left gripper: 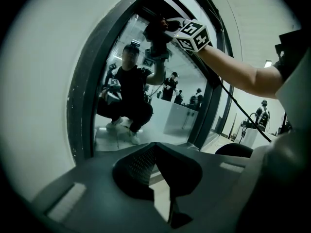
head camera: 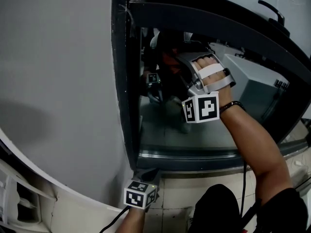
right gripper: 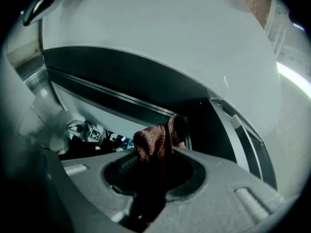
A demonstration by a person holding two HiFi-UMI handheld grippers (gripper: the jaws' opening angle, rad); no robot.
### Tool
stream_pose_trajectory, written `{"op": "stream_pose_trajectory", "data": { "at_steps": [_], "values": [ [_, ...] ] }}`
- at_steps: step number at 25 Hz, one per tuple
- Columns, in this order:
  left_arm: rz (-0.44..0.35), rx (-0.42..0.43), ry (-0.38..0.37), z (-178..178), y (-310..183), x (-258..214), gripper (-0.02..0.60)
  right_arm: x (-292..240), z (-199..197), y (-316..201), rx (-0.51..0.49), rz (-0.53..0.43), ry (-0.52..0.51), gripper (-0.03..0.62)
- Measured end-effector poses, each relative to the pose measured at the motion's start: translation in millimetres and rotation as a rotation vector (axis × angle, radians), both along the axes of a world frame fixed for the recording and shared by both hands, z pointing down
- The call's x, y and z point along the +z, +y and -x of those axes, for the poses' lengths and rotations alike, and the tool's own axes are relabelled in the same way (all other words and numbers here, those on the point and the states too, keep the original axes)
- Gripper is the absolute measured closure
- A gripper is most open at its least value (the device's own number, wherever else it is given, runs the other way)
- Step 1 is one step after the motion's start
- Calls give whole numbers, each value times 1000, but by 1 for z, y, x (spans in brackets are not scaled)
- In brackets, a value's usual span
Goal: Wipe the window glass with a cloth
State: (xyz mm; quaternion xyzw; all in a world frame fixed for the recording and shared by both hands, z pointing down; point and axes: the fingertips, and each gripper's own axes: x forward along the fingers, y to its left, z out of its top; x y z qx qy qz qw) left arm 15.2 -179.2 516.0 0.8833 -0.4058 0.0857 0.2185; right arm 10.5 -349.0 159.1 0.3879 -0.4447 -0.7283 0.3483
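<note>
Now | right hand-held gripper (right gripper: 156, 155) clamps cloth (right gripper: 150, 141), lengthwise along jaws | left hand-held gripper (left gripper: 154, 149) closed

Right claw (right gripper: 160, 155) raised on outstretched arm (head camera: 252, 140), jaws clamped on cloth (right gripper: 150, 141), left claw (left gripper: 153, 150) held low, jaws together

Cloth (right gripper: 154, 142): reddish-brown, coarse knit texture, bunched. It is pinched between the jaws of the right hand-held gripper (right gripper: 151, 176), and a crumpled fold stands up past the jaw tips.

Window glass (head camera: 204, 130): dark-framed pane, upright, strongly reflective, directly ahead of that gripper. The cloth is held up at the pane's upper part. Whether it actually touches the glass cannot be resolved.
</note>
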Motion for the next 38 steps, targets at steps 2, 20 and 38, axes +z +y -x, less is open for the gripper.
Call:
{"op": "stream_pose_trajectory", "data": {
  "at_steps": [2, 20, 38],
  "values": [
    [-2, 3, 1, -1, 0, 0, 565, 10, 0, 0, -3, 13, -1, 522],
    [11, 3, 2, 1, -2, 5, 565, 92, -2, 3, -29, 134, 11, 521],
    [13, 7, 6, -2, -2, 7, 565, 185, -8, 7, -26, 276, 27, 521]
  ]
}}
